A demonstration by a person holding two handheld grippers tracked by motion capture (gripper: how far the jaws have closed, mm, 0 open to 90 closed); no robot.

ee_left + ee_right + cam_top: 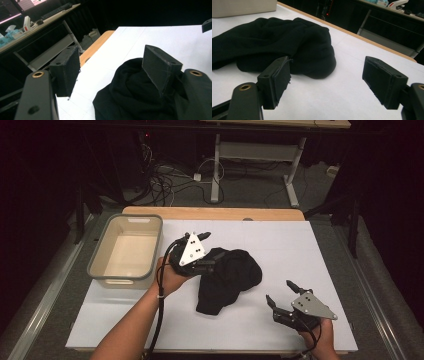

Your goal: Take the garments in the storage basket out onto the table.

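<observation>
Bin point(126, 251): left of centre in the high view, empty, pale inside with a grey rim; its left side juts past the left edge of the white sheet.
Left tool point(203, 251): just right of the bin in the high view, held in the left hand point(170, 276), grey plate on top. Jaws spread wide with nothing between them; in the left gripper view one pad point(65, 71) hangs over bare white sheet and the other pad point(160, 66) stands over the cloth. Whether that pad touches the fabric, I cannot tell.
Black cloth point(227, 277): centre of the high view, a rumpled heap on the desk, its upper left edge under the left tool. In the right gripper view it fills the upper left point(274, 42), rounded edge toward the middle.
Desk point(280, 245): white sheet over a wooden top; a wooden strip shows along the far edge.
Open room: bare white sheet to the right of the cloth, along the whole far side, and at the lower left of the high view below the bin.
Right tool point(281, 292): lower right of the high view, near the desk's near edge, held in the right hand point(320, 337). Jaws wide apart, empty, pointing toward the cloth with a bare gap between; in the right gripper view bare sheet lies between the pads point(384, 81).
Background: cables and desk legs on the floor at the top of the high view.
</observation>
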